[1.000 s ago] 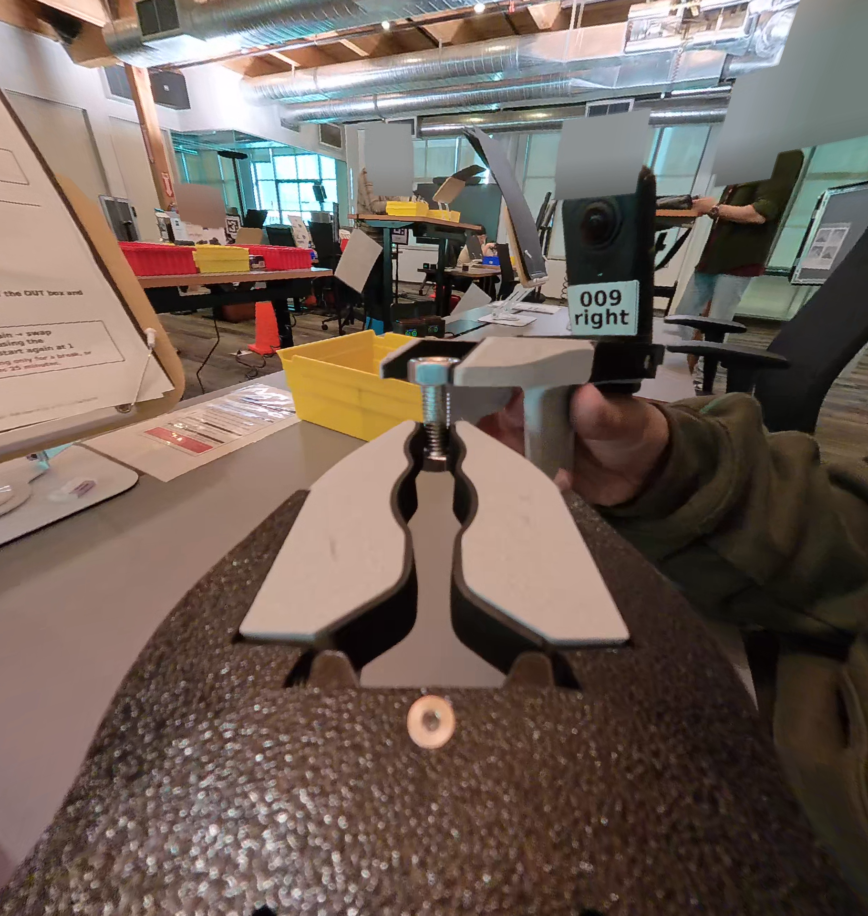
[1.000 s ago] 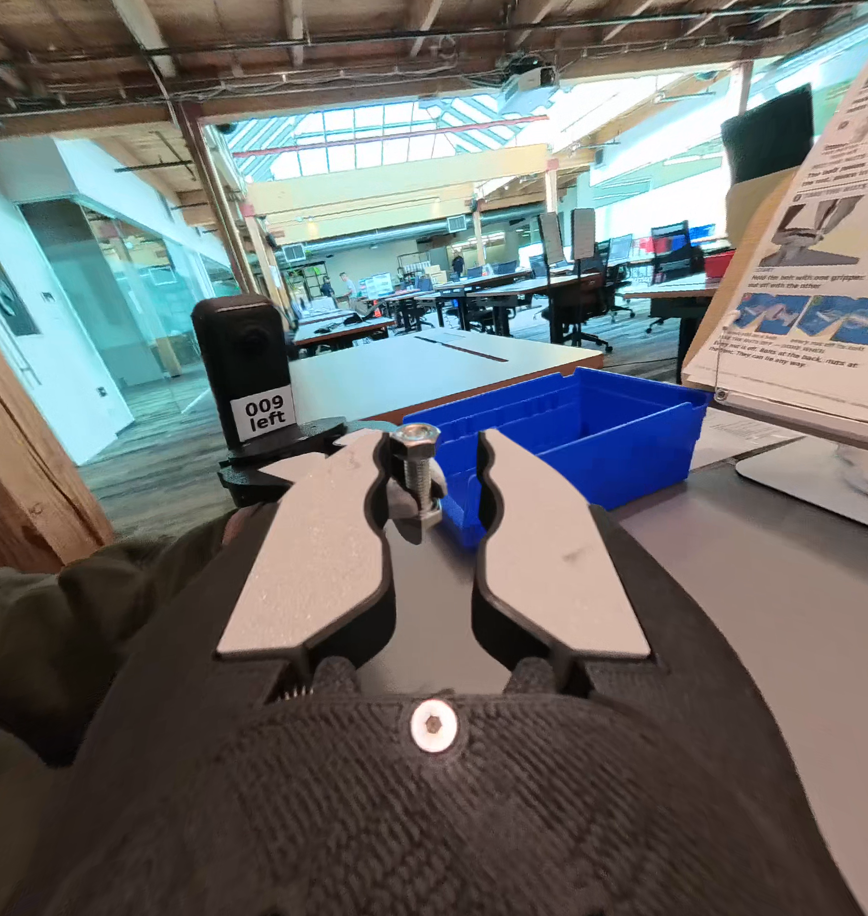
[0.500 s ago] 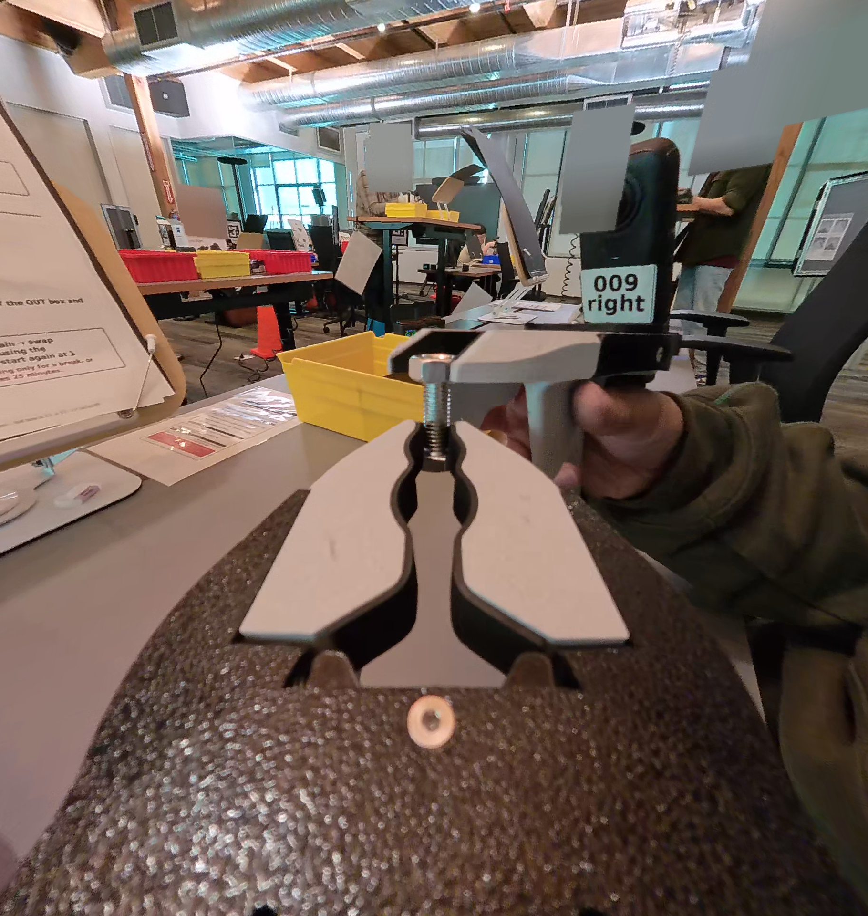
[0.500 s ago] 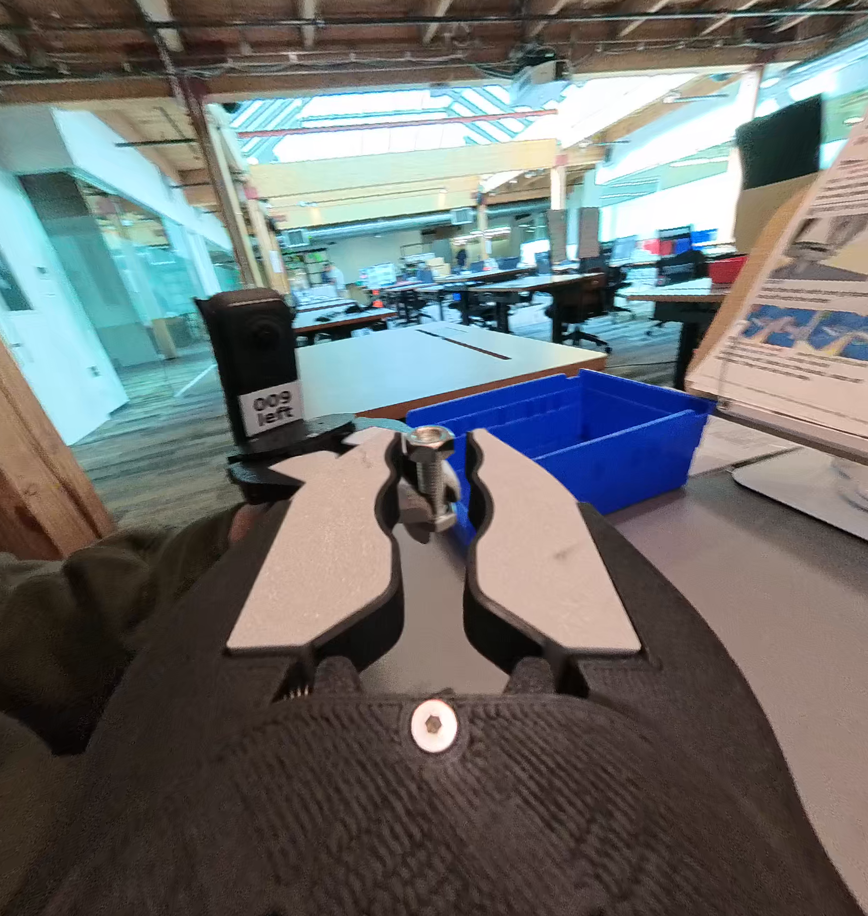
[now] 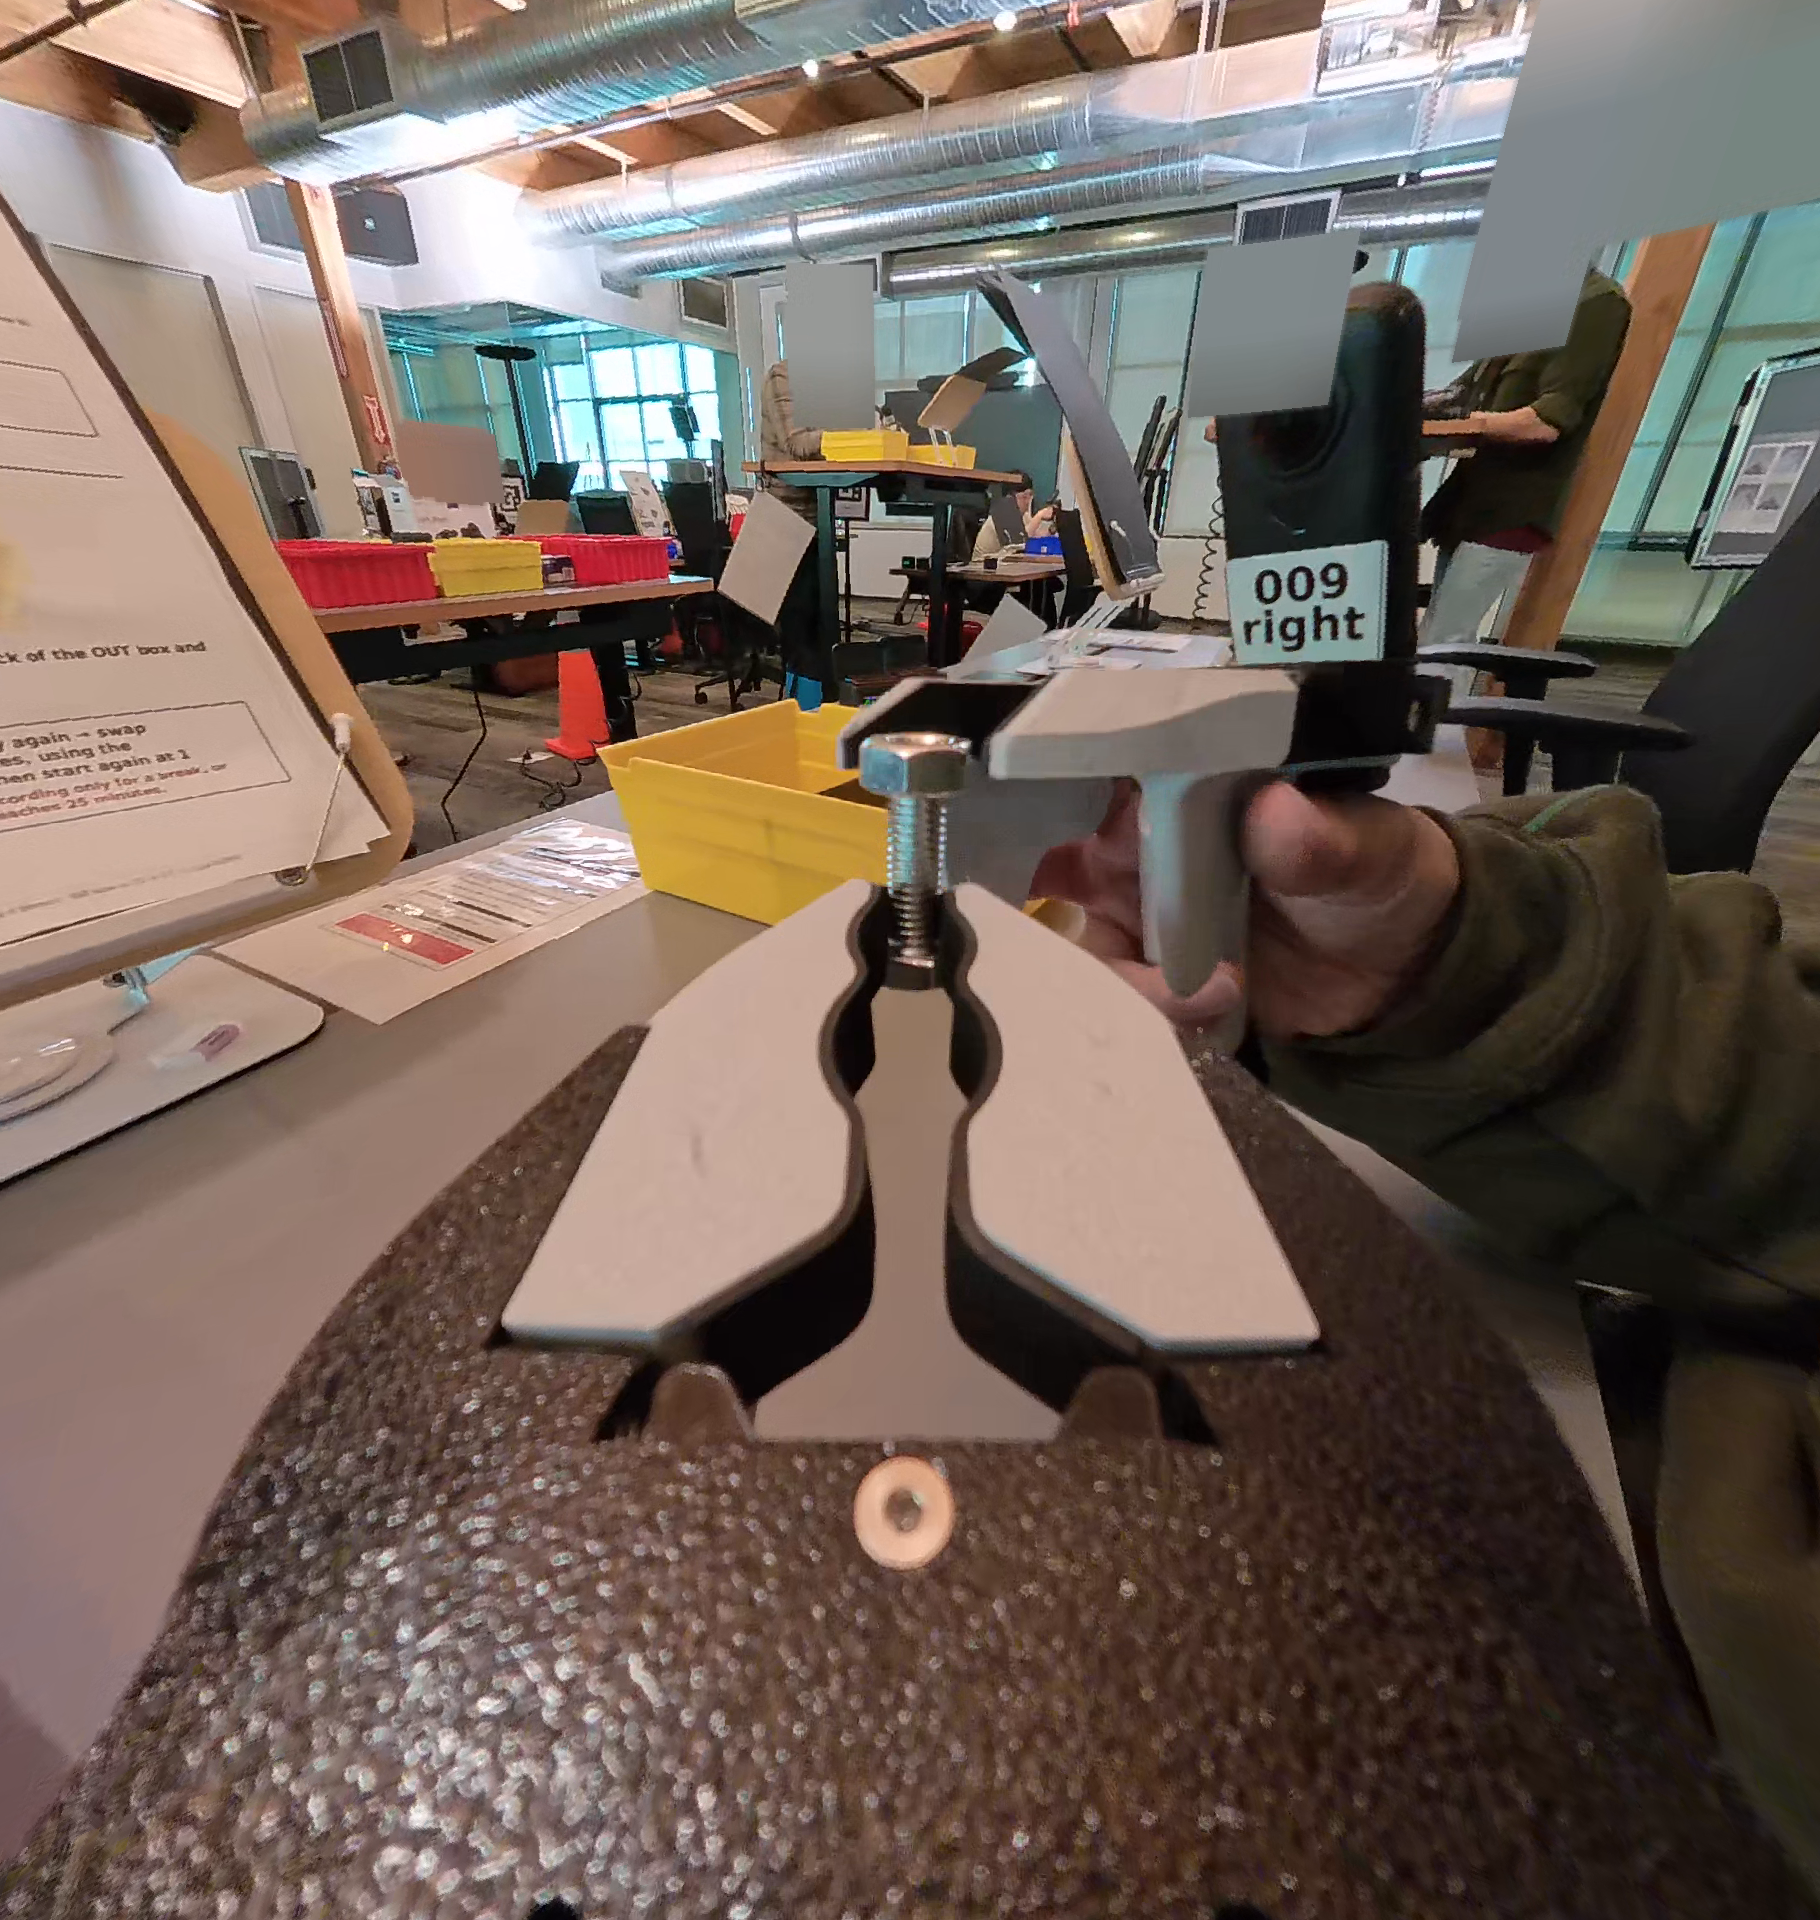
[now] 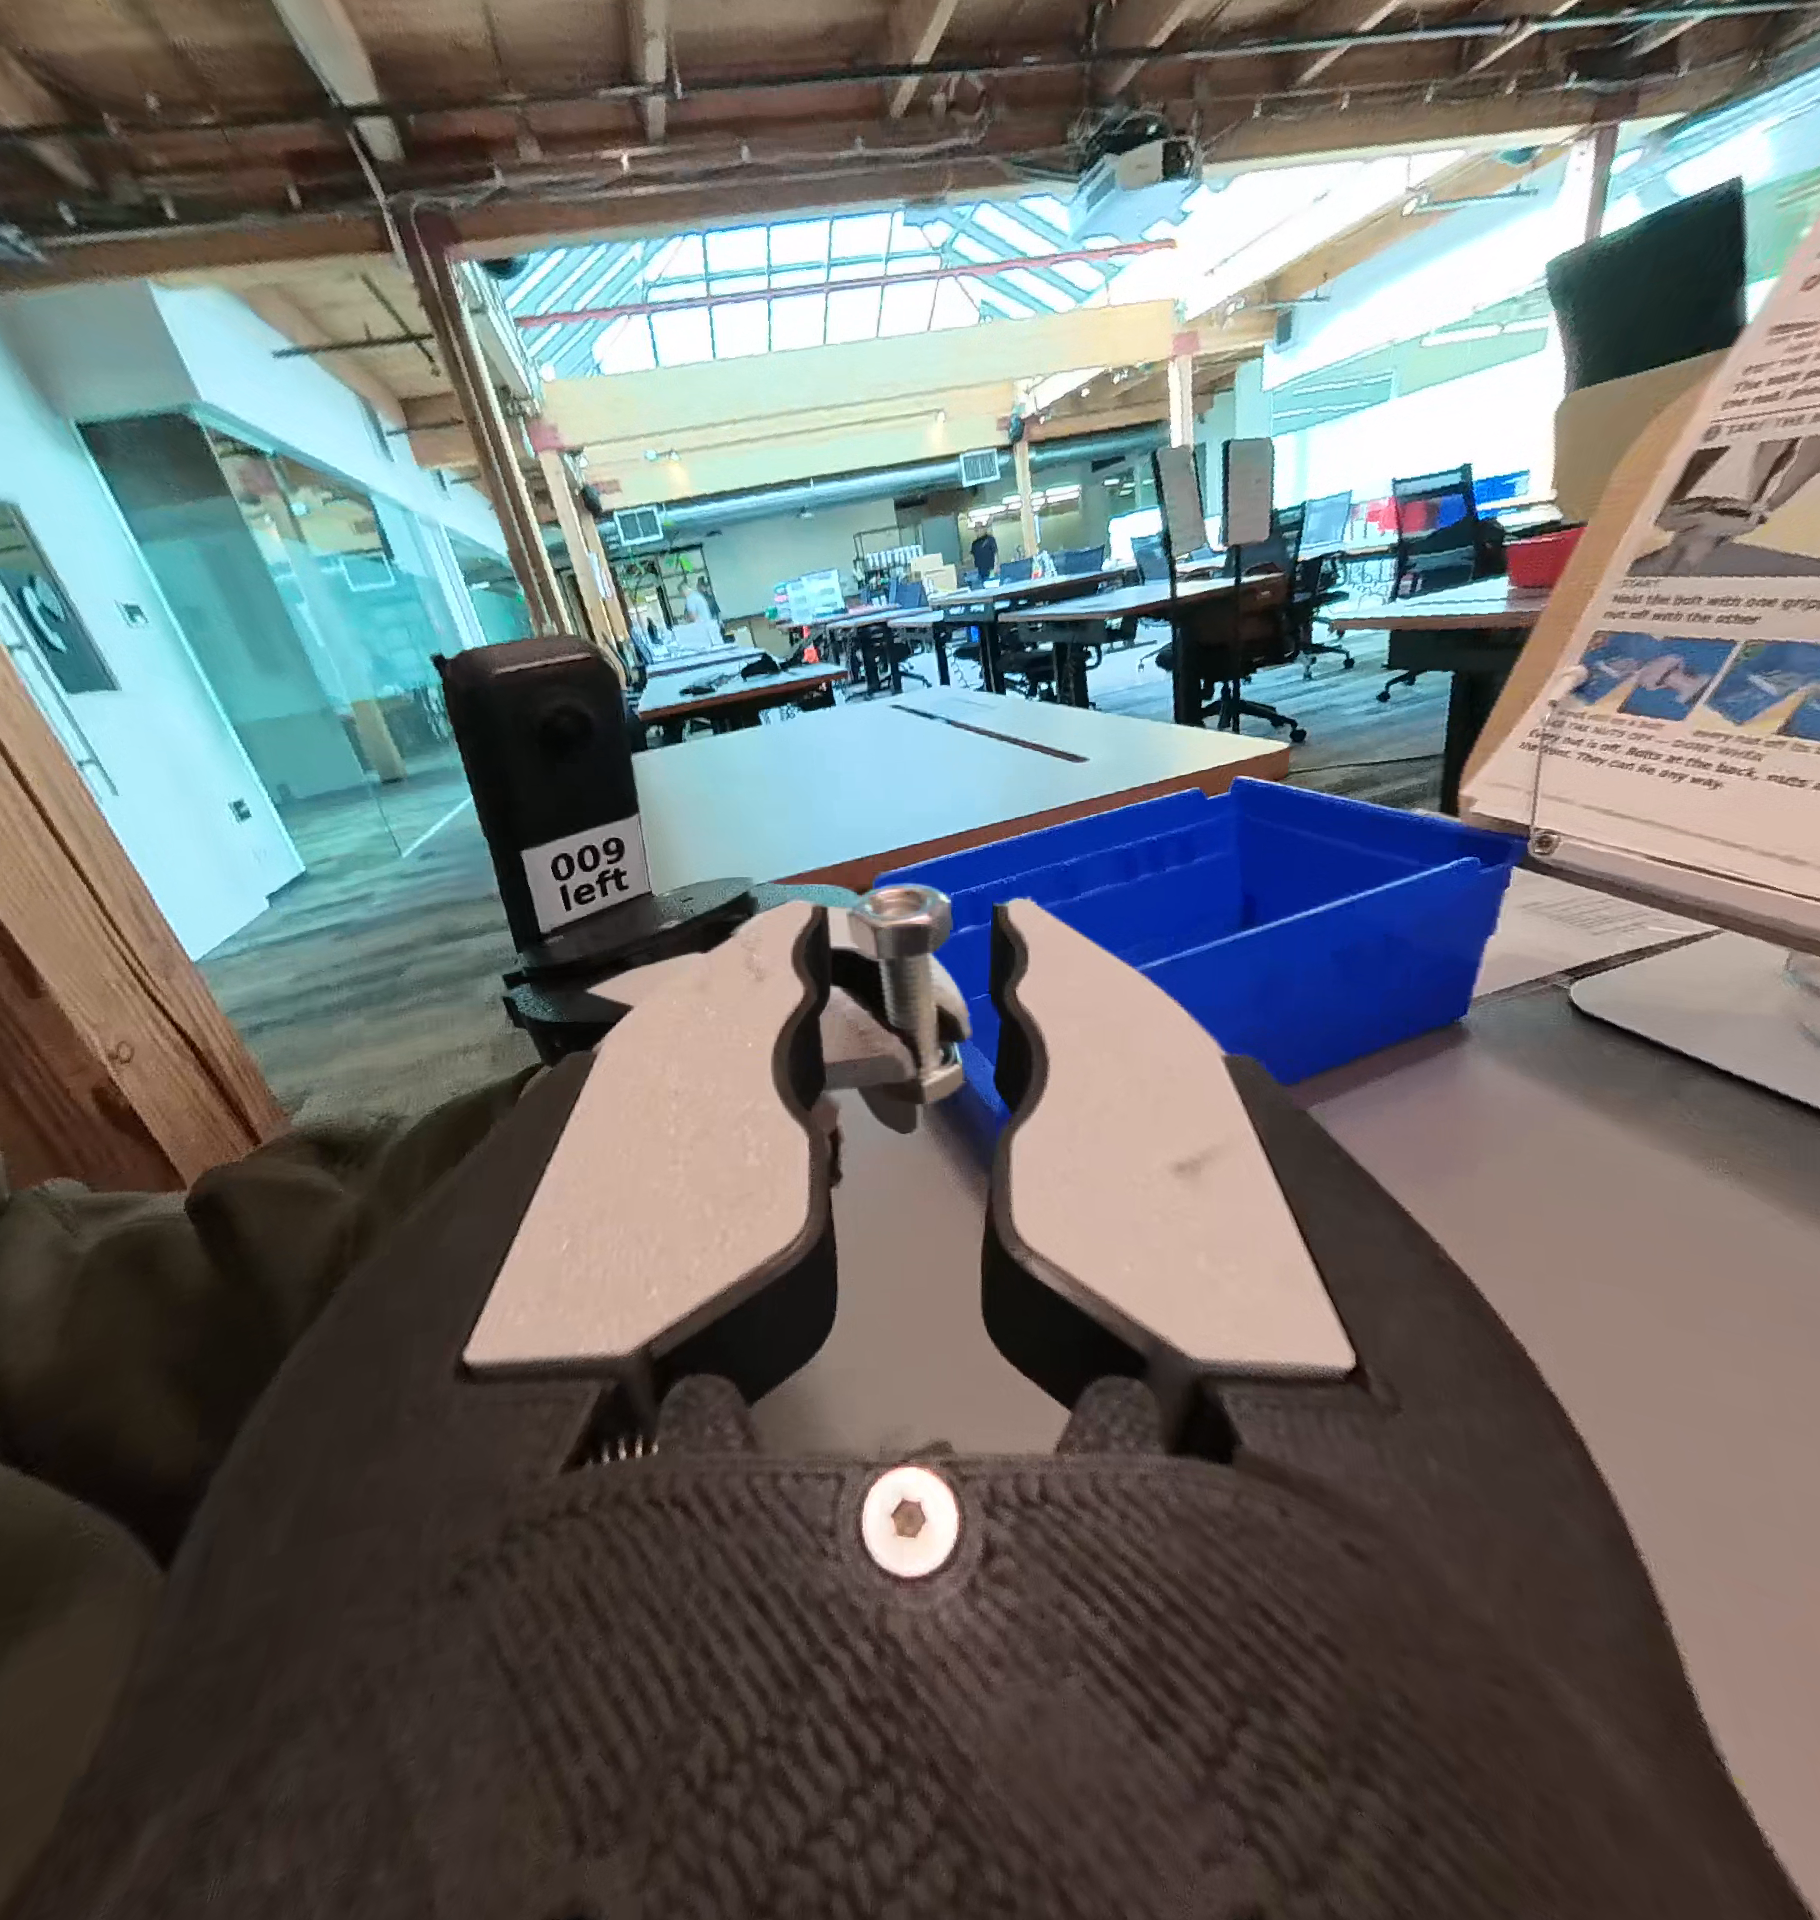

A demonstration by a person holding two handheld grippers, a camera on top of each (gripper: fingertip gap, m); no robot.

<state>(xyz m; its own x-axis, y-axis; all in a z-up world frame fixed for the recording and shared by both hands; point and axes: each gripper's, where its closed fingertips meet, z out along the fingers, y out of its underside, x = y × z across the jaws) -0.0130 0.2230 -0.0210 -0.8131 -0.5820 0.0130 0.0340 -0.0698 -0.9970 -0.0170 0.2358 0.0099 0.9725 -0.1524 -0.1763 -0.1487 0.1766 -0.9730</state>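
Observation:
A silver hex-head bolt (image 5: pixel 913 831) stands upright, head up. My left gripper (image 5: pixel 911 925) is shut on its lower threaded end, above the grey table (image 5: pixel 262 1247). In the right wrist view the bolt (image 6: pixel 906 977) leans slightly, with a nut (image 6: pixel 935 1075) at its bottom between the left gripper's fingertips (image 6: pixel 864 1070). My right gripper (image 6: pixel 906 935) is open, one jaw on each side of the bolt head with a small gap on both sides. In the left wrist view the right gripper (image 5: pixel 927 727) reaches in from the right at head height, held by a hand (image 5: pixel 1332 894).
A yellow bin (image 5: pixel 740 800) sits behind the bolt in the left wrist view. A blue bin (image 6: pixel 1301 935) sits ahead on the right. A paper sheet on a stand (image 5: pixel 106 623) rises at the left edge, also in the right wrist view (image 6: pixel 1716 675). A laminated sheet (image 5: pixel 470 914) lies flat. The tips of both grippers are at nearly the same place.
The right gripper's jaws narrowed around the bolt head half a second ago and now stand wider apart. It has levelled out a little. The left gripper has kept its hold.

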